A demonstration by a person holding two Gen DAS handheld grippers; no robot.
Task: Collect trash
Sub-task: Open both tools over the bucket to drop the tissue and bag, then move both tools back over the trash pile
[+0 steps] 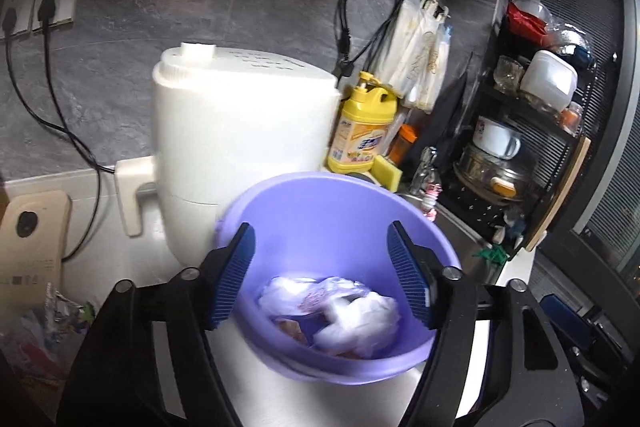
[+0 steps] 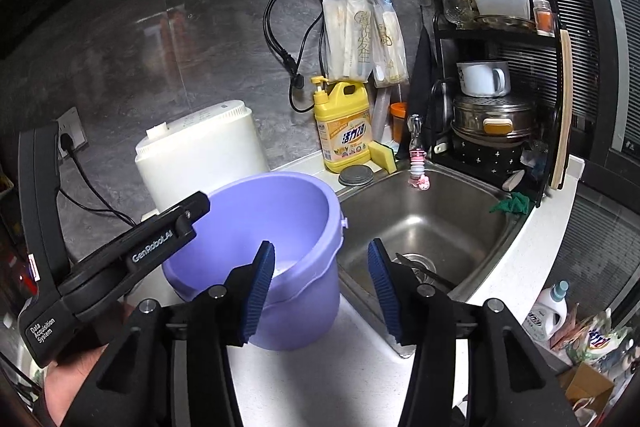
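A purple plastic bin (image 1: 332,203) stands on the white counter next to the sink. Crumpled white plastic trash (image 1: 344,311) lies at its bottom. My left gripper (image 1: 320,227) hovers over the bin's mouth, open, with nothing between its blue pads (image 1: 236,275). In the right wrist view the same bin (image 2: 288,211) sits left of centre. My right gripper (image 2: 320,247) is open in front of the bin's right wall and holds nothing. The left tool's black body (image 2: 104,267) reaches over the bin's rim from the left, with a hand under it.
A white appliance (image 1: 240,131) stands right behind the bin. A yellow detergent bottle (image 2: 344,131) and sponge sit by the steel sink (image 2: 432,223). A black dish rack (image 2: 496,75) fills the right corner. Crumpled colourful wrappers (image 1: 48,319) lie on the counter at the left.
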